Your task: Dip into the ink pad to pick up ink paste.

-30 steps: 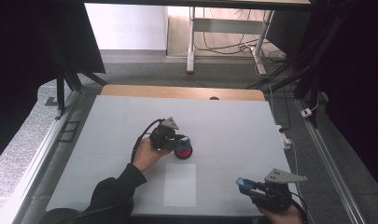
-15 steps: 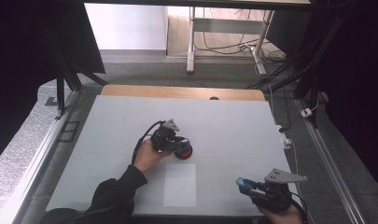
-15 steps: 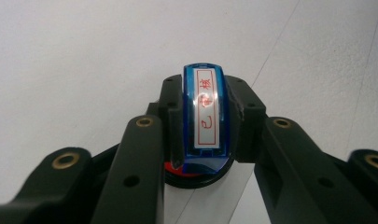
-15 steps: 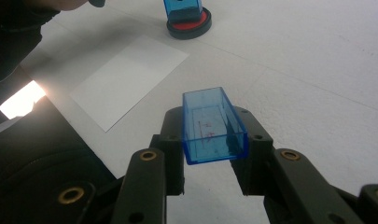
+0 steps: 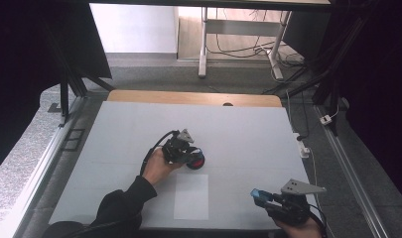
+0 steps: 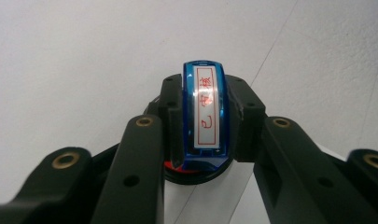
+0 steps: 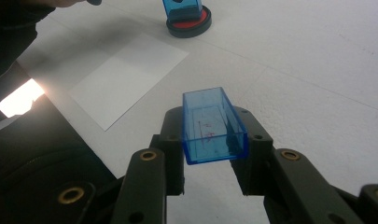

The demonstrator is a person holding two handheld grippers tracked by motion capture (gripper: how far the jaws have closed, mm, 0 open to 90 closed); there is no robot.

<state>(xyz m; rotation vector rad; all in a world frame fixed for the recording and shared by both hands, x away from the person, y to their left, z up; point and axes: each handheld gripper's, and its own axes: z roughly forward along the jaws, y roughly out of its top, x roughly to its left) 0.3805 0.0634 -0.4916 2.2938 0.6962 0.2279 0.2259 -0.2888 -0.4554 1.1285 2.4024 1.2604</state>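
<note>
Scene: a person at a white table [image 5: 268, 134] holds a two-jaw gripper in each hand.
Left gripper [image 6: 203, 122]: its jaws pinch a blue stamp [image 6: 204, 112] by its two long sides, near the centre of the left gripper view. The white label on top carries red characters.
Stamp location: in the high view it sits left of centre, pressed down onto a round red ink pad [image 5: 197, 160] in a black case.
Right gripper [image 7: 213, 135]: its jaws are clamped on a clear blue stamp cap [image 7: 212, 126], open side up, in the lower middle of the right gripper view. In the high view it is at the lower right.
Paper: one white sheet [image 5: 191, 196] lies flat at lower centre of the high view, between the two grippers.
Handling, stamp: it looks like light, stiff, glossy plastic, likely slippery; the flat long sides seem the best hold, as gripped now.
Handling, cap: thin-walled and hollow, so a hard squeeze might crack it.
Handling, ink pad: wet ink could smear.
Count: one stamp, one cap, one ink pad, one sheet, two grippers.
</note>
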